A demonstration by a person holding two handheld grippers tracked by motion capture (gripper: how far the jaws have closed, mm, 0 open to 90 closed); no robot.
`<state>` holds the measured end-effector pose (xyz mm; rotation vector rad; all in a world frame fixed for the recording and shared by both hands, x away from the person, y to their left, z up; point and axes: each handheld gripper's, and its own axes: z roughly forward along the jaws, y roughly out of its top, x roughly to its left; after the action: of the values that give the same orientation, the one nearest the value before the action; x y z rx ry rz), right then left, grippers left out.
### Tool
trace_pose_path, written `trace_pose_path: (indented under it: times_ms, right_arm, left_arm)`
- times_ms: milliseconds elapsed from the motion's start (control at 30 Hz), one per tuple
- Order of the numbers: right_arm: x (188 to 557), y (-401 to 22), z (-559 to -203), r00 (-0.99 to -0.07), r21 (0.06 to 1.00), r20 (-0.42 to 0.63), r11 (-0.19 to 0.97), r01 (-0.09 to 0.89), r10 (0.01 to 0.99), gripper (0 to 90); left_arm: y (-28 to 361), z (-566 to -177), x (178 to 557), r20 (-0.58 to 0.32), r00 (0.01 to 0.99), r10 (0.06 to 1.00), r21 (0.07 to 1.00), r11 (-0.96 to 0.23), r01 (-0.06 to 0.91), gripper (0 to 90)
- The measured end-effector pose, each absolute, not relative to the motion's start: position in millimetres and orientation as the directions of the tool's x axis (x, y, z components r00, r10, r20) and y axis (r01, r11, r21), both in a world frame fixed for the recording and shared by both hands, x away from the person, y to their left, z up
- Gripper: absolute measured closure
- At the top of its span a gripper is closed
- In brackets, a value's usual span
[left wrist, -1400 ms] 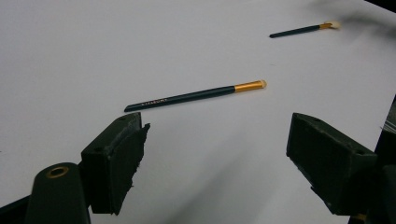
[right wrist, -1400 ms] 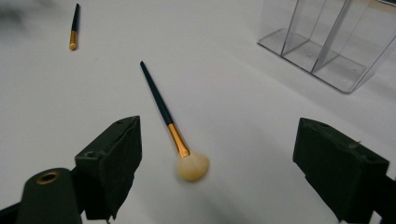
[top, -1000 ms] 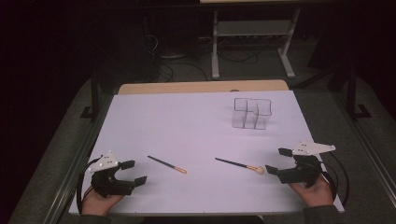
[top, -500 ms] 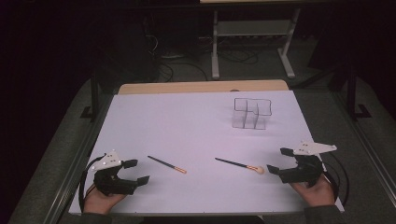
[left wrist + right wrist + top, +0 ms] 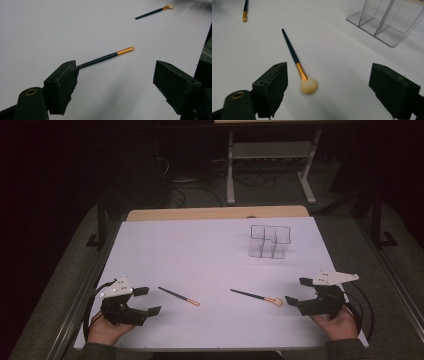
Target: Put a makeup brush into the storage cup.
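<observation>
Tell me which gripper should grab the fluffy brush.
Right. The right gripper sits open just beside the fluffy brush, whose head lies before its jaws. The left gripper is across the table, nearer the thin brush.

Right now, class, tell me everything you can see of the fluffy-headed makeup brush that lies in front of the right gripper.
The fluffy makeup brush is slim, with a long dark handle, a gold-coloured metal-looking ferrule and a soft, rounded cream head. It lies flat on the white table cover, its head toward the right gripper, whose jaws stand open, apart from it. Nothing touches it but the cover. The clear plastic organizer stands farther back.
</observation>
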<state>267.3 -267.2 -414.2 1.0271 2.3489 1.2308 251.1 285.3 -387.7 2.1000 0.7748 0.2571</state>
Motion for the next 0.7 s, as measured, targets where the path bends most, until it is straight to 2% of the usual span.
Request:
trace_pose_path:
  times_ms: [700]
  right_arm:
    - [268,-266,-415,-0.707,0.797,0.068,0.388,0.462,0.704,14.7]
  left_arm:
    - [272,-370,264,-0.046,0.822,0.568,0.769,-0.505,0.392,20.5]
